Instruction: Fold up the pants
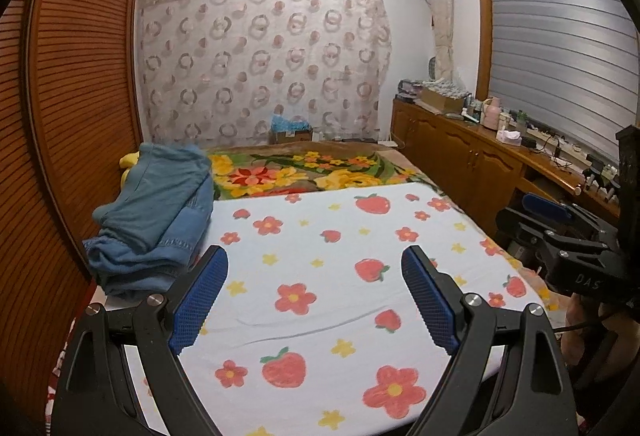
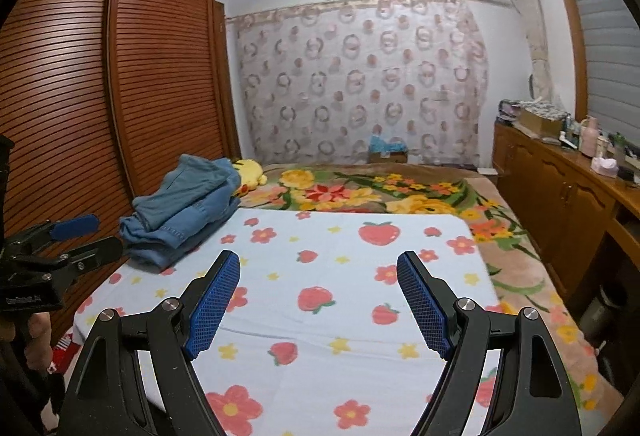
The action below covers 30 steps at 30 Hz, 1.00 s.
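A pile of blue denim pants (image 1: 156,220) (image 2: 184,220) lies bunched at the left edge of the white strawberry-and-flower sheet (image 1: 320,316) (image 2: 340,316) on the bed. My left gripper (image 1: 315,252) hovers open over the sheet, its blue pads wide apart with nothing between them and the pile just beyond its left fingertip. My right gripper (image 2: 318,256) is open too, over the middle of the sheet, with the pants ahead to its left. Each gripper shows at the edge of the other's view: the right gripper (image 1: 524,214) and the left gripper (image 2: 90,236).
A louvred wooden wardrobe (image 2: 80,96) lines the bed's left side. A low wooden cabinet (image 1: 460,156) with clutter on top runs along the right. Beyond the sheet lie a floral blanket (image 1: 312,172) and a yellow plush toy (image 2: 252,172). A patterned curtain (image 1: 260,64) covers the far wall.
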Motion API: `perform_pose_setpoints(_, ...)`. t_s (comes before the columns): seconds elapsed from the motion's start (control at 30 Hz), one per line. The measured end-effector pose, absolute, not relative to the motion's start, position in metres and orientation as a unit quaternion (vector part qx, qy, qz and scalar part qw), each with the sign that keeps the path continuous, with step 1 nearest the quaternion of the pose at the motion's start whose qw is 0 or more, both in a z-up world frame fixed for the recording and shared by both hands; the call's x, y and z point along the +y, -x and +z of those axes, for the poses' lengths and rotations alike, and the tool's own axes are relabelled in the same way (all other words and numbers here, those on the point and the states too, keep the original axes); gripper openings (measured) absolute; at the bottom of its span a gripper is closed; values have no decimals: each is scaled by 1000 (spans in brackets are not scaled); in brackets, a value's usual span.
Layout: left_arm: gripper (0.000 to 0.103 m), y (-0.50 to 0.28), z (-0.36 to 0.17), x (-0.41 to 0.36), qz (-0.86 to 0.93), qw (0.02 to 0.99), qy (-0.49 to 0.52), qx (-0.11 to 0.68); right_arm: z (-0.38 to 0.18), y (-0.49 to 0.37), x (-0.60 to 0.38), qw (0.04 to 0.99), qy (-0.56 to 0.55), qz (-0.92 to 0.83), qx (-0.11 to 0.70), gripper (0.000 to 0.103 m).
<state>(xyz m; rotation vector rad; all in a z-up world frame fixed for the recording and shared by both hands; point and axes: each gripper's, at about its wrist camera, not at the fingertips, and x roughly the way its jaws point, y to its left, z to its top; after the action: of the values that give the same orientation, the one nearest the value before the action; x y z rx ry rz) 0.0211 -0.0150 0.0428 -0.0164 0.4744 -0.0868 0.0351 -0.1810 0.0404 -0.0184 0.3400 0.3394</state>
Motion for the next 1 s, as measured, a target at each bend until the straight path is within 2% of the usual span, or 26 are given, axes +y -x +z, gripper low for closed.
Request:
perform_pose_setpoints(0.43,89,-1,68,-18,-34,979,1,202,44,3,-170,978,4,160,134,83)
perform_pose_setpoints(1.0,89,6,71,-13,-27,980,-2,199,32,13,-170,980,13,154,125,83)
